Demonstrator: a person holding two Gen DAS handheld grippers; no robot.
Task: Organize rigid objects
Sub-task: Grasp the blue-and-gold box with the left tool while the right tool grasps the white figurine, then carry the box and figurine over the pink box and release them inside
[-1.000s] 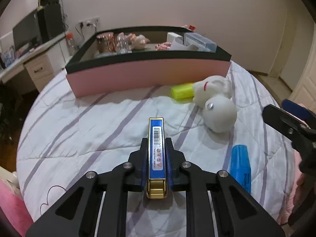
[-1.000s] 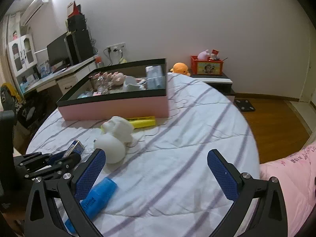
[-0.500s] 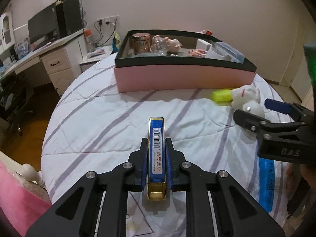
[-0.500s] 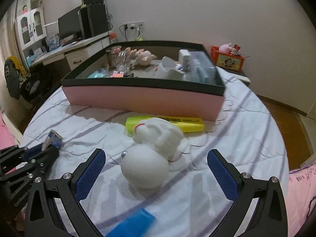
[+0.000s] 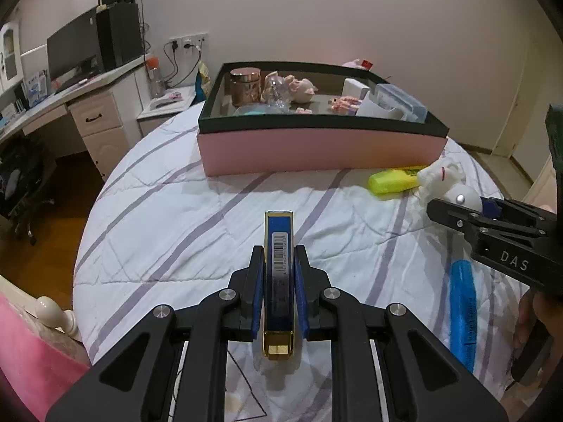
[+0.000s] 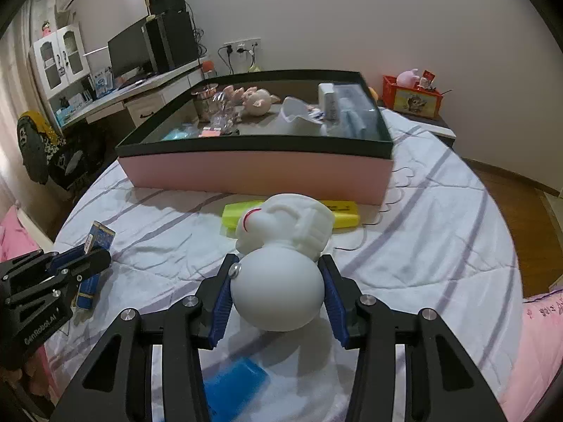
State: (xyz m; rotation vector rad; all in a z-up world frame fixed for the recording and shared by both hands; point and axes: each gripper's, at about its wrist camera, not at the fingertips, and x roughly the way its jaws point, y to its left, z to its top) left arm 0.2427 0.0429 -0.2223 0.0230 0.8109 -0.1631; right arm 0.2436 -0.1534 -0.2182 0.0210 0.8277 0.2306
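The left gripper (image 5: pixel 278 281) clamps a blue-and-gold lighter (image 5: pixel 278 270) lengthwise, its long axis pointing toward the pink storage box (image 5: pixel 316 147). The right gripper (image 6: pixel 278 292) pinches the white figurine (image 6: pixel 281 263) by its round base, head toward the box, above the striped bedspread (image 6: pixel 422 246).

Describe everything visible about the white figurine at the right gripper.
The white figurine looks like matte hard plastic or resin: a smooth round body, a ribbed, sculpted upper part with a thin red curved line, and a small metal stud on one side. It lies tipped over on the striped bedcover, its round body between the right gripper pads, its upper part overlapping the yellow highlighter.
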